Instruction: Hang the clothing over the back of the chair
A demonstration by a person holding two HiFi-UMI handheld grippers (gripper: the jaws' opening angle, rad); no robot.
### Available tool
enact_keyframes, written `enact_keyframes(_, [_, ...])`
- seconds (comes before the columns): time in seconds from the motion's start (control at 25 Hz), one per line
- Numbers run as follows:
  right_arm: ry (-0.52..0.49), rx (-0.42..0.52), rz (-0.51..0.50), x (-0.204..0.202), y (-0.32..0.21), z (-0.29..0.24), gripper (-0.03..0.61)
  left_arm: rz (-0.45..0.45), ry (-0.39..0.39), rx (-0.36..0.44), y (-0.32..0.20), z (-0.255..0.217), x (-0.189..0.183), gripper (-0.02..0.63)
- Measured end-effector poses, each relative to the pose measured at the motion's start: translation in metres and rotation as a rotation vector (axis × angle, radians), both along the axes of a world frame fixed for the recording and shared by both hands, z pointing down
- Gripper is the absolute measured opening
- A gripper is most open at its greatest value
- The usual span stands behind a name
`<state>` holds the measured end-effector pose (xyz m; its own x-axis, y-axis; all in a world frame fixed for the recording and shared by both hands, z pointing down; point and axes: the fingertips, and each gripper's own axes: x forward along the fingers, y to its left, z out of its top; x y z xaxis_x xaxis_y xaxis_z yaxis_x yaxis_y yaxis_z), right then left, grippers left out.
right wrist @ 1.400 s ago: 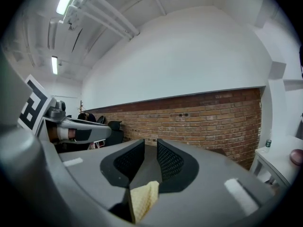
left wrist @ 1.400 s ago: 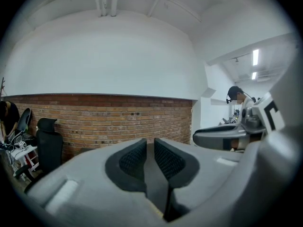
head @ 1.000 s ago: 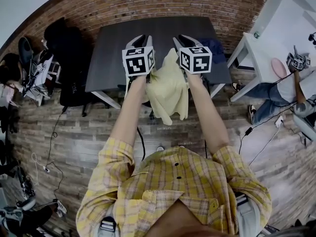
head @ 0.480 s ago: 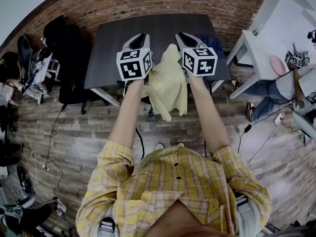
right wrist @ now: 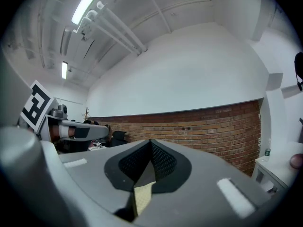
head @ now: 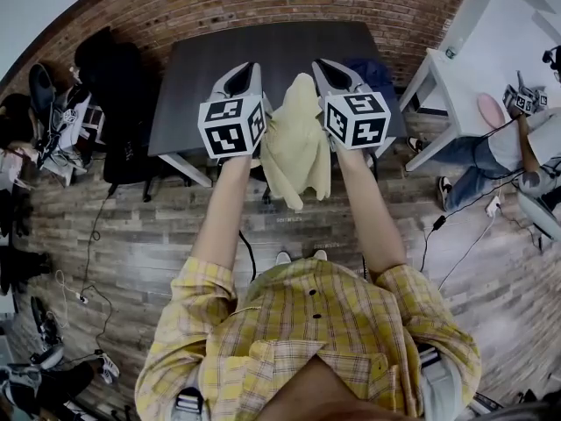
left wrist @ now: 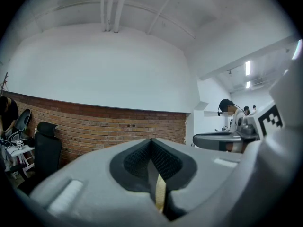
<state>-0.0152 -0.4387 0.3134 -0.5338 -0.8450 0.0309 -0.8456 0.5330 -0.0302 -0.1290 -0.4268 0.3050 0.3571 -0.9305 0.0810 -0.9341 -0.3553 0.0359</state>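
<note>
I can't read any words, numbers or brand names here; the cubes on the left gripper (head: 248, 68) and right gripper (head: 321, 65) show only black-and-white square patterns.

You're in an office-type workroom: brick wall (head: 289, 7), dark table (head: 263, 64), white desk (head: 526, 33), ceiling strip lights (right wrist: 87, 3), cables (head: 92, 235) across plank floor (head: 149, 261).

1. The clothing (head: 298, 147) hangs between the left hand-held gripper (head: 245, 70) and the right hand-held gripper (head: 326, 67), caught in both.
2. The tabletop (head: 202, 68) lies just beyond them, with the brick wall (head: 263, 3) behind it.
3. A chair (head: 118, 139) stands left of the tabletop, and a second table (head: 460, 86) stands to its right.
</note>
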Motion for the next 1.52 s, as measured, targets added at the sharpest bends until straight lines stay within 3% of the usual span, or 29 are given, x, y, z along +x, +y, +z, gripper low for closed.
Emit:
enact_keyframes(0.76, [-0.042, 0.092, -0.025, -0.003, 0.071, -0.027, 0.002, 0.012, 0.013, 0.018, 0.063, 0.001, 0.007, 0.002])
enact_keyframes(1.52, [-0.045, 0.109, -0.054, -0.001, 0.129, 0.000, 0.002, 0.024, 0.001, 0.057, 0.119, 0.021, 0.029, 0.000])
